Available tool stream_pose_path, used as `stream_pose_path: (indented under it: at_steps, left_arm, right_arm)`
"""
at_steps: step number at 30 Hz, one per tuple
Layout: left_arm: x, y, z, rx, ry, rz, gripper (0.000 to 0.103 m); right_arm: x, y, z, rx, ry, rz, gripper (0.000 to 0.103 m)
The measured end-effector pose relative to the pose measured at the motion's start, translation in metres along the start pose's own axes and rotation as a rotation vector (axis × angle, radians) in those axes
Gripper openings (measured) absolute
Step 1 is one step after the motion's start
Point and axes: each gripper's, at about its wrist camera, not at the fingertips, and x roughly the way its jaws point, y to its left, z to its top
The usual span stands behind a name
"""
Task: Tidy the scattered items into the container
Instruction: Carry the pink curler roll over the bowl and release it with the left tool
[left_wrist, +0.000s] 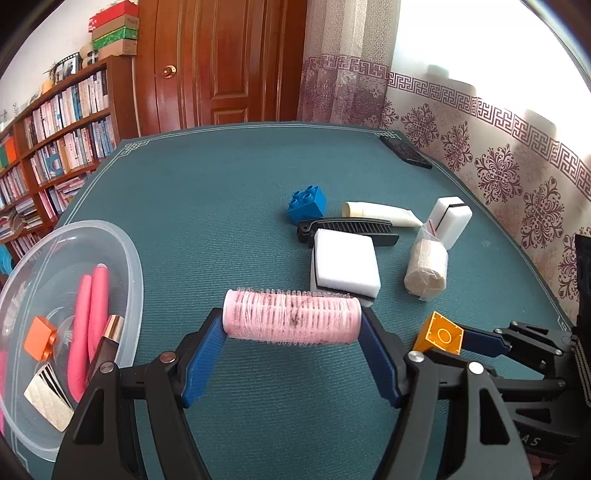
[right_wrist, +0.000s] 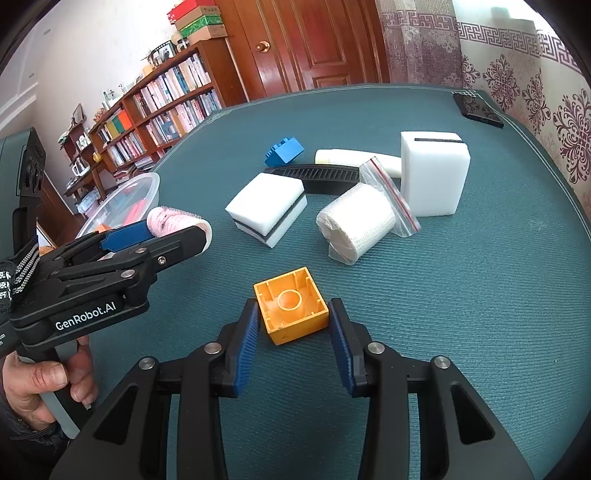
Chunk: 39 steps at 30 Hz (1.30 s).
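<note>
The teal surface (left_wrist: 221, 206) is carrying everything. At its left edge the clear plastic bowl (left_wrist: 122, 254) is sitting, already holding 2 pink foam rods (left_wrist: 90, 317), an orange brick (left_wrist: 40, 338) and a few other small things.

The left claw (left_wrist: 291, 325) is pinching a pink hair roller (left_wrist: 291, 319) by its 2 ends, with the roller lying crosswise between the blue pads just right of the bowl. In the right wrist view, a hand (right_wrist: 40, 391) is gripping that claw's handle.

The right claw (right_wrist: 291, 321) is sitting around a yellow brick (right_wrist: 291, 304), which is lying hollow side up on the surface; its left pad is touching the brick, while the right pad looks a little apart from it, so I cannot tell whether it is clamped.

Beyond them, a white sponge block (right_wrist: 434, 173) is standing on end, a second sponge (right_wrist: 267, 210) is lying flat, and a bagged gauze roll (right_wrist: 356, 221) is resting between them. Behind these a black comb (right_wrist: 314, 179), a cream tube (right_wrist: 354, 157) and a blue brick (right_wrist: 284, 151) are lying close together. A black phone (right_wrist: 478, 110) is lying near the far right corner.
</note>
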Motion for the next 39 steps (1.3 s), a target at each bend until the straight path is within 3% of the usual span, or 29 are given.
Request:
stream_pose_path:
  at_steps: [19, 39]
  left_arm:
    - [-0.039, 0.057, 0.004, -0.091, -0.085, 0.089, 0.076]
    - [-0.053, 0.130, 0.000, -0.199, -0.118, 0.191, 0.076]
  right_arm:
    - [0.011, 0.042, 0.022, -0.020, -0.025, 0.071, 0.040]
    - [0.031, 0.101, 0.040, -0.079, -0.026, 0.148, 0.040]
